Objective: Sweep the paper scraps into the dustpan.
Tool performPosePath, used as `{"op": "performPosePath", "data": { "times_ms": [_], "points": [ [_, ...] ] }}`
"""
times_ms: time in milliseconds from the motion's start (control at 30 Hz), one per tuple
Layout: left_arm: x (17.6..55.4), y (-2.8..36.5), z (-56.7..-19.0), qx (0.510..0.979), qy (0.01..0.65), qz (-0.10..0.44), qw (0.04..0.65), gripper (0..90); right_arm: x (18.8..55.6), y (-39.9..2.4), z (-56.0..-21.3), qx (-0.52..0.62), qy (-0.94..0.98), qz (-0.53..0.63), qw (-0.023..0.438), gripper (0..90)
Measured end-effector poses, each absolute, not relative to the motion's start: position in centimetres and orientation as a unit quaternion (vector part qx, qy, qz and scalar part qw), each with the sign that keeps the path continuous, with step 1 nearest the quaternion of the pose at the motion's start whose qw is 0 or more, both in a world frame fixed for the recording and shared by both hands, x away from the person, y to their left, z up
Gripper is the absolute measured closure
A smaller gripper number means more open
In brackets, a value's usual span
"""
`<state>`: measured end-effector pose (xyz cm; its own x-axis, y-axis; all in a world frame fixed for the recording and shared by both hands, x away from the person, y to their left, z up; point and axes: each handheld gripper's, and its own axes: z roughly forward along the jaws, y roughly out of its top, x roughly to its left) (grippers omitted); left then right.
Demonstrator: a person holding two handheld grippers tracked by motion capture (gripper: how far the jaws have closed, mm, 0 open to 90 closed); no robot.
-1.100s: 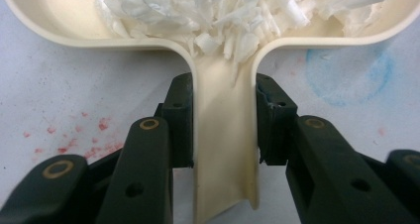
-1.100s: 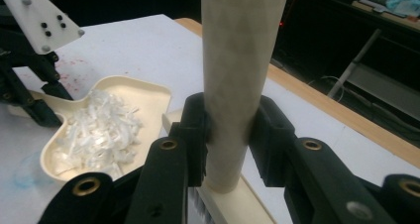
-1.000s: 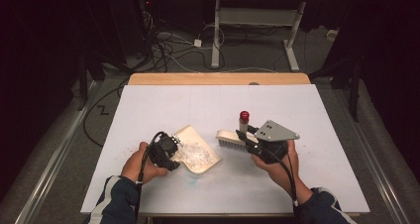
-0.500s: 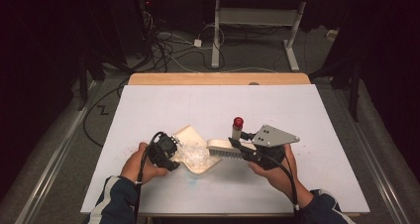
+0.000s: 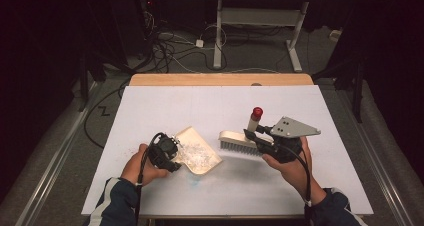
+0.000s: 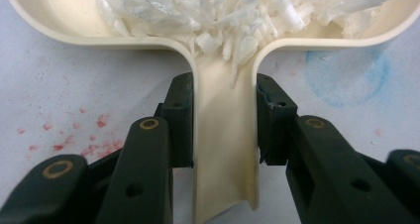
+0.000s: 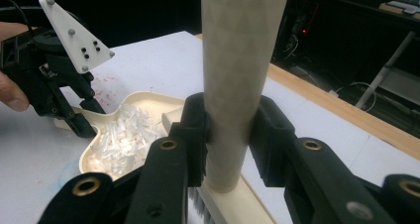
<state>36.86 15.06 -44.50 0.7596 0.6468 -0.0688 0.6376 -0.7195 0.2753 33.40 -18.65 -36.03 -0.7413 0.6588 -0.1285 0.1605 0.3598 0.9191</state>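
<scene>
High view: left claw clamps the dustpan handle, steadying its white shreds; at three o'clock, right claw clamps the brush handle, ready to sweep across the bench.

dustpan: smooth glossy cream plastic | shreds: translucent, perhaps plastic | fingers: matt black

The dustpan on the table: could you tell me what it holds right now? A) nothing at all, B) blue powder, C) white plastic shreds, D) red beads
C: the cream dustpan, its handle clamped between the left gripper fingers, holds a heap of white shreds.
</scene>
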Motion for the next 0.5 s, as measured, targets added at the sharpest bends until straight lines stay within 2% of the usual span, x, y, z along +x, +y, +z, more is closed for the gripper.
{"op": "performPosePath", "data": {
  "times_ms": [133, 433, 500],
  "points": [
    [36.9, 15.1, -44.5, 0.927, 0.347, 0.017, 0.143, 63.2, 33.7, -18.9, -36.1, 0.265, 0.787, 0.496, 0.253, 71.3],
    [36.9, 14.9, -44.5, 0.927, 0.348, 0.020, 0.138, 63.2, 34.2, -17.0, -38.6, 0.266, 0.780, 0.480, 0.303, 71.3],
    [36.9, 14.9, -44.6, 0.926, 0.349, 0.020, 0.140, 63.2, 33.9, -16.1, -39.0, 0.252, 0.793, 0.471, 0.293, 71.3]
  ]
}}
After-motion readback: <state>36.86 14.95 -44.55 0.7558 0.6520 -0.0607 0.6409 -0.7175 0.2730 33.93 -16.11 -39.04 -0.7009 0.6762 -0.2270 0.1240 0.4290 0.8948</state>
